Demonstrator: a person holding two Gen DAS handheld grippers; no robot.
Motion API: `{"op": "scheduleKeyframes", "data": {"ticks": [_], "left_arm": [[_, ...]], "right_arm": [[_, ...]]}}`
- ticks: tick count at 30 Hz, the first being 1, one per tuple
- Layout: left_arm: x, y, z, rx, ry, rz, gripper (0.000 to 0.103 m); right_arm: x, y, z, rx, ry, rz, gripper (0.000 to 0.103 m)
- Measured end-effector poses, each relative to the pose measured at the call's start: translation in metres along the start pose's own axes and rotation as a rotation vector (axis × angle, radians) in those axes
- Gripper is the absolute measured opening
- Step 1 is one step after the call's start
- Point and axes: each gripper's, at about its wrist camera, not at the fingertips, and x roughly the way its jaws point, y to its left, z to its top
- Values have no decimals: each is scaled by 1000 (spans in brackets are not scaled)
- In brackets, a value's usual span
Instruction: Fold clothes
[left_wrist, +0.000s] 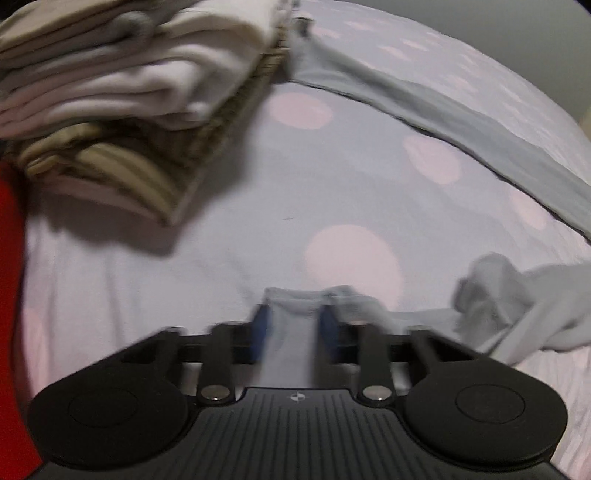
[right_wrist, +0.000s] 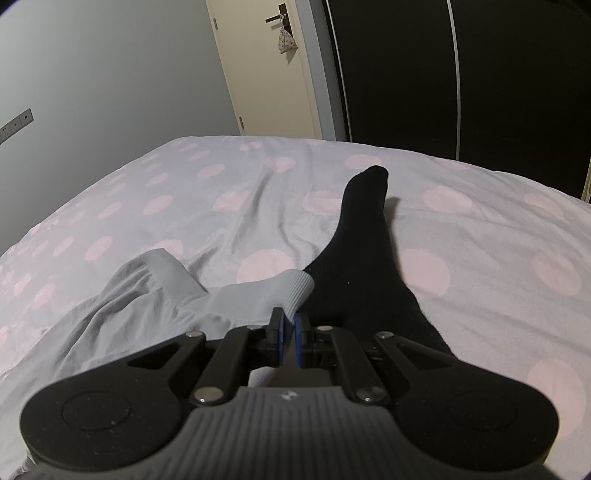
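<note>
Left wrist view: left gripper (left_wrist: 293, 325) clamped on grey garment (left_wrist: 424, 99), soft knit draped over dotted sheet (left_wrist: 258, 177); folded stack (left_wrist: 122, 103) behind, blurred. Right wrist view only: right gripper (right_wrist: 290, 332) pinched on ribbed grey cuff (right_wrist: 291, 288); black sock (right_wrist: 365, 236) alongside.

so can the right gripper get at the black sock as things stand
Probably not yet: the right gripper is shut on the grey garment. The black sock lies uncovered on the bedsheet just beside it, so once freed the way looks open.
</note>
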Motion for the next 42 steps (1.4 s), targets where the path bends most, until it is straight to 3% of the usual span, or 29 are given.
{"op": "scheduleKeyframes", "data": {"ticks": [3,7,11,16,19,22,28,31,35,39,42], "left_arm": [[-15,-1,5,15,-85,8,9],[-50,9,24,-8,-188,123,9],[-53,21,37,18,-121,197,9],[-37,30,24,79,25,251,10],[-32,23,21,121,-20,257,20],[-45,15,21,171,-83,264,24],[-74,-9,25,394,-137,204,29],[-77,-28,12,578,-76,117,29],[-68,-58,-20,886,31,72,29],[-48,-71,-47,1068,104,86,32],[-29,-70,-62,1146,153,112,32]], "right_arm": [[0,0,0,0,1,1,7],[0,-2,1,1,-3,2,7],[3,-4,1,15,1,-5,7],[5,-8,2,25,14,-13,7],[7,-8,3,16,25,-20,7],[6,-8,6,-1,35,-40,12],[-6,-15,22,-50,24,-66,17],[-16,-19,28,-73,35,-37,17],[-26,-14,33,-131,70,26,18],[-38,10,34,-320,95,114,19],[-52,33,26,-584,91,188,22]]}}
